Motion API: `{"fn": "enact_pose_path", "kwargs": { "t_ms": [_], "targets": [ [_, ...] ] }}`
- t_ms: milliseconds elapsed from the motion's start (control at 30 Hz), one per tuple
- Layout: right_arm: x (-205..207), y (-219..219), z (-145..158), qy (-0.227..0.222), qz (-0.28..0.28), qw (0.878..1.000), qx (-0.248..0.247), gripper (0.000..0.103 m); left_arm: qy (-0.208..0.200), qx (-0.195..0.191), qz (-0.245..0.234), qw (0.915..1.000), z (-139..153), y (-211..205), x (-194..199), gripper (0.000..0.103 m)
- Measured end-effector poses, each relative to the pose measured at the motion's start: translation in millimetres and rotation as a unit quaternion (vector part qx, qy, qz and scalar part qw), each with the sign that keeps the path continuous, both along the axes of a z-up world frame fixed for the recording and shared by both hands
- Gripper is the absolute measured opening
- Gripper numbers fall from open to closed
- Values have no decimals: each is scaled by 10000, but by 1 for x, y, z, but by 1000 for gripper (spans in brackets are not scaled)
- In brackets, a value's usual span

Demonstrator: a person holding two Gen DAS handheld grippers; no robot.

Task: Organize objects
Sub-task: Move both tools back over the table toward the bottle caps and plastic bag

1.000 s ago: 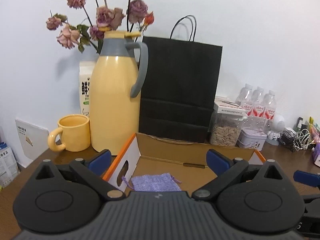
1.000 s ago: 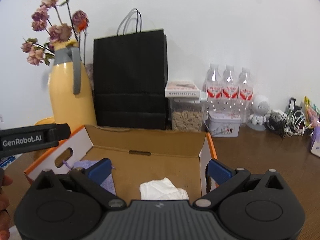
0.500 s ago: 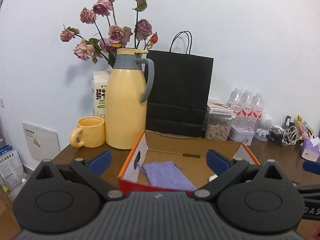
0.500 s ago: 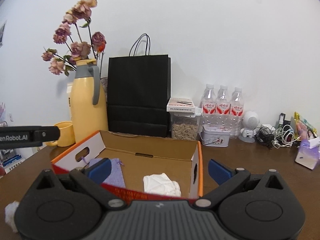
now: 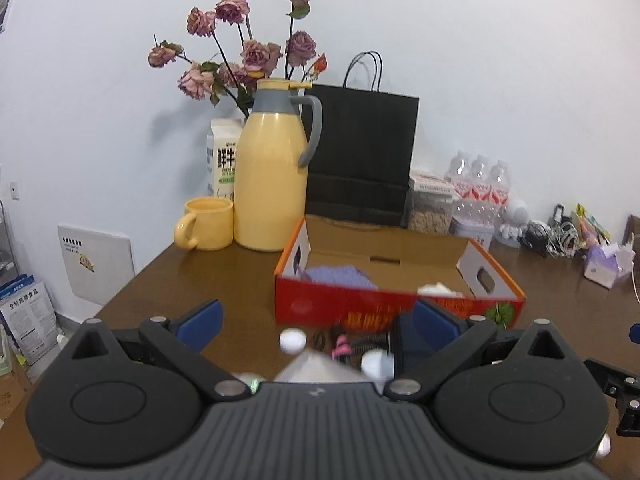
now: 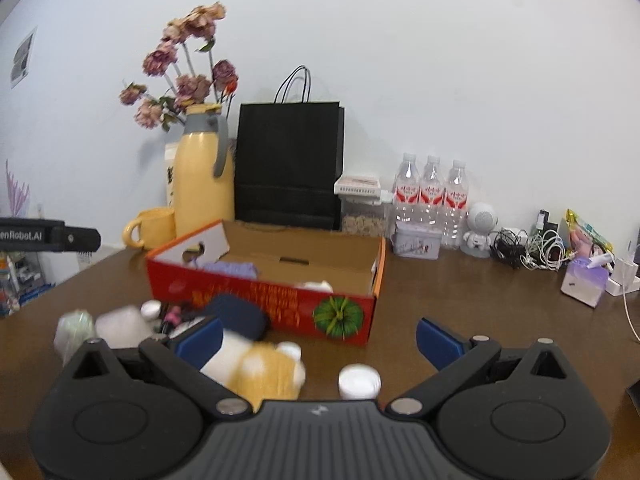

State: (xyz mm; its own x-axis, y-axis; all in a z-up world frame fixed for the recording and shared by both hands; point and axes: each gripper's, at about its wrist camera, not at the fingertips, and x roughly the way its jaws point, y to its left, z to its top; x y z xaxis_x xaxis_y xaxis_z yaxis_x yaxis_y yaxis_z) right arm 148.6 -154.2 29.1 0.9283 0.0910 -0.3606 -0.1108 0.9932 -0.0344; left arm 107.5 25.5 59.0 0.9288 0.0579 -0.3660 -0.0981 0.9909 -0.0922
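A red cardboard box (image 5: 396, 304) (image 6: 260, 300) with orange rims stands open on the brown table. Inside lie a purple pouch (image 5: 340, 275) (image 6: 230, 269) and a white crumpled thing (image 5: 438, 289) (image 6: 316, 285). In front of the box, loose items are scattered: a dark blue pouch (image 6: 240, 316), a white and orange plush toy (image 6: 256, 368), a white round cap (image 6: 359, 381), a small white disc (image 5: 292, 339) and hair clips (image 5: 340, 344). My left gripper (image 5: 316, 322) and right gripper (image 6: 318, 338) are both open and empty, pulled back from the box.
Behind the box stand a yellow thermos (image 5: 272, 184), a yellow mug (image 5: 206, 224), dried roses (image 5: 240, 56), a black paper bag (image 5: 360, 160), a seed jar (image 5: 430, 210), water bottles (image 6: 432, 196), a tin (image 6: 416, 242), cables (image 6: 532, 246) and a tissue pack (image 6: 584, 284).
Both grippers have drawn back and away from the box. The box front and the loose items before it have come into view.
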Motion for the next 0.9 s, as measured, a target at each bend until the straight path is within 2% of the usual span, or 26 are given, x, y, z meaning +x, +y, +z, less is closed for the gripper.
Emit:
{"fn": "enact_pose_path", "kwargs": {
  "t_ms": [200, 400, 700, 800, 900],
  "targets": [
    [-33, -7, -26, 355, 35, 9993, -81, 103, 148, -57, -93, 9998, -22, 6, -29, 103],
    [-51, -17, -53, 764, -16, 9970, -143, 103, 363, -63, 35, 9993, -44, 19, -45, 103],
    [-35, -36, -74, 1081, -322, 9935, -157, 102, 589, -97, 234, 9979, -57, 32, -46, 103],
    [-33, -43, -76, 1114, -379, 9929, -183, 96, 590, -110, 235, 9979, -58, 33, -47, 103],
    [-32, -52, -80, 1201, -446, 9917, -71, 83, 619, -122, 251, 9977, -59, 33, -47, 103]
  ]
}}
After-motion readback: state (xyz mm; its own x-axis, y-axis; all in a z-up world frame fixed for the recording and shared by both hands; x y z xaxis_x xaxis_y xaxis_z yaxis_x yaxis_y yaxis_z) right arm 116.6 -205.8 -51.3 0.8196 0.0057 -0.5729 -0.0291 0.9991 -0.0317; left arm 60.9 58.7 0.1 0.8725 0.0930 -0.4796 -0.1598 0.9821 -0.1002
